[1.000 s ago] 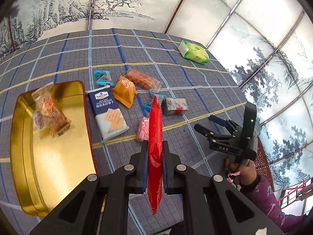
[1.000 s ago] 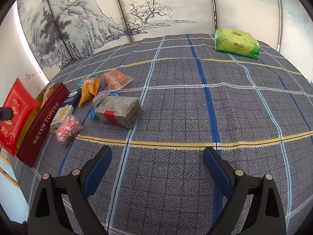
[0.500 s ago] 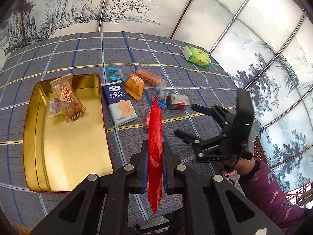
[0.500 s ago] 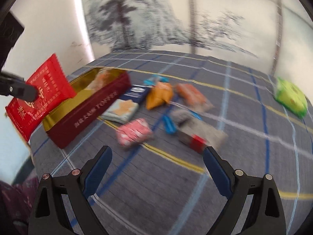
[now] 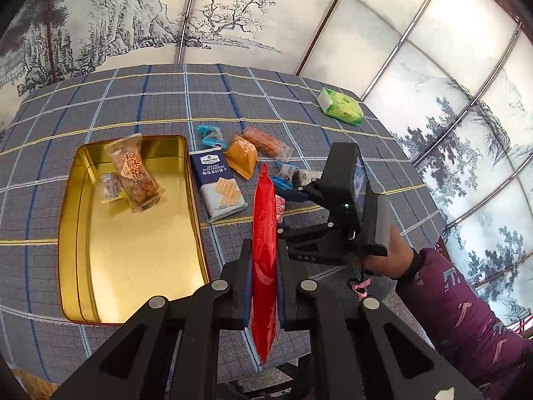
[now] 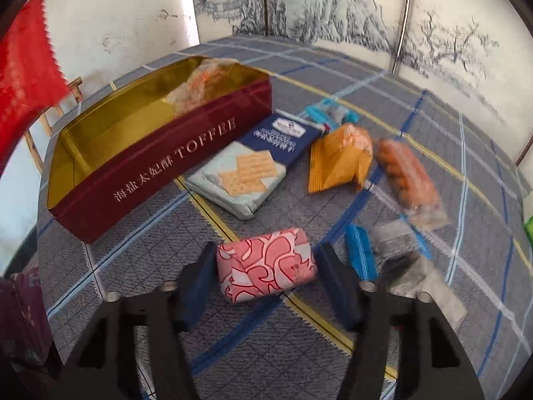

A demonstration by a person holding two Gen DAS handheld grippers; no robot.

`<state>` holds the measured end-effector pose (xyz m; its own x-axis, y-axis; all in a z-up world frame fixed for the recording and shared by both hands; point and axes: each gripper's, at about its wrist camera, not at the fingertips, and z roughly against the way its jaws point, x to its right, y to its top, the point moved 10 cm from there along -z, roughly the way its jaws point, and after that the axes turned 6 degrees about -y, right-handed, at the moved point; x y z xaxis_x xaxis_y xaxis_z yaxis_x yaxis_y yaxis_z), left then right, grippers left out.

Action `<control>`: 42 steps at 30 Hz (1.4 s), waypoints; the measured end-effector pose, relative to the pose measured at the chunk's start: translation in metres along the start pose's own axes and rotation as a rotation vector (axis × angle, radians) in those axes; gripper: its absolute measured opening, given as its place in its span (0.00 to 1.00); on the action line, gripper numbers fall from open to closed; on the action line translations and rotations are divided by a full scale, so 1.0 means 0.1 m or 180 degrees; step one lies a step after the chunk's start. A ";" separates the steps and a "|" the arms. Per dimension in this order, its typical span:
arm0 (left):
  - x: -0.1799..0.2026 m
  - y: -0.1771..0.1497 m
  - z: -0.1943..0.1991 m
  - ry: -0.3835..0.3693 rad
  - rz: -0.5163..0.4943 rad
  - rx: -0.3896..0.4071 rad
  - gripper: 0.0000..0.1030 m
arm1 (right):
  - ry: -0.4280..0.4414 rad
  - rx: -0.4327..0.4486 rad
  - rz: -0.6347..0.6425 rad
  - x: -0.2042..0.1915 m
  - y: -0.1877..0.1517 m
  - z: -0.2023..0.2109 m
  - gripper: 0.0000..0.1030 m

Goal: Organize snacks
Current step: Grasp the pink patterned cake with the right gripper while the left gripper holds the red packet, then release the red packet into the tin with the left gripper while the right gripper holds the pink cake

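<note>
While clamped edge-on in the left gripper (image 5: 264, 281), red packet (image 5: 264, 250) aloft at 3 o'clock of gold toffee tin (image 5: 71, 233), tin holding two wrapped snacks (image 5: 135, 173) at 12 o'clock end, right gripper (image 6: 266, 278) spread wide around pink snack (image 6: 266, 263), not touching, crackers (image 6: 243, 173) beside tin.

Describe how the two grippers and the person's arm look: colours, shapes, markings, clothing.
Both grippers are matte black, with angular cut-out frames, silver rivets and blue pads inside the fingers. The right gripper carries a boxy black module with a green light and pale lettering. The hand behind it wears a purple patterned sleeve and a pink cord.
</note>
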<state>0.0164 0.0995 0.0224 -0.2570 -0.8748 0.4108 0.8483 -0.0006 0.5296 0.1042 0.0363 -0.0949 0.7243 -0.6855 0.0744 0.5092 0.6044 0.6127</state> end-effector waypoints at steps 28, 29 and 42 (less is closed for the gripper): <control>-0.44 0.06 0.21 0.0207 0.0175 0.0215 0.09 | -0.0237 0.0100 -0.0373 0.05 -0.27 0.23 0.49; -0.47 0.07 0.22 0.0211 0.0187 0.0227 0.09 | -0.0236 0.0100 -0.0373 0.06 -0.27 0.23 0.49; -0.69 0.05 0.25 0.0371 0.0242 0.0252 0.09 | -0.0260 0.0094 -0.0394 0.08 -0.28 0.23 0.49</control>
<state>0.0270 0.1718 0.0155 -0.1341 -0.9211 0.3655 0.8229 0.1020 0.5589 0.0851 0.0047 -0.0928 0.6159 -0.7856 0.0598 0.5775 0.5018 0.6440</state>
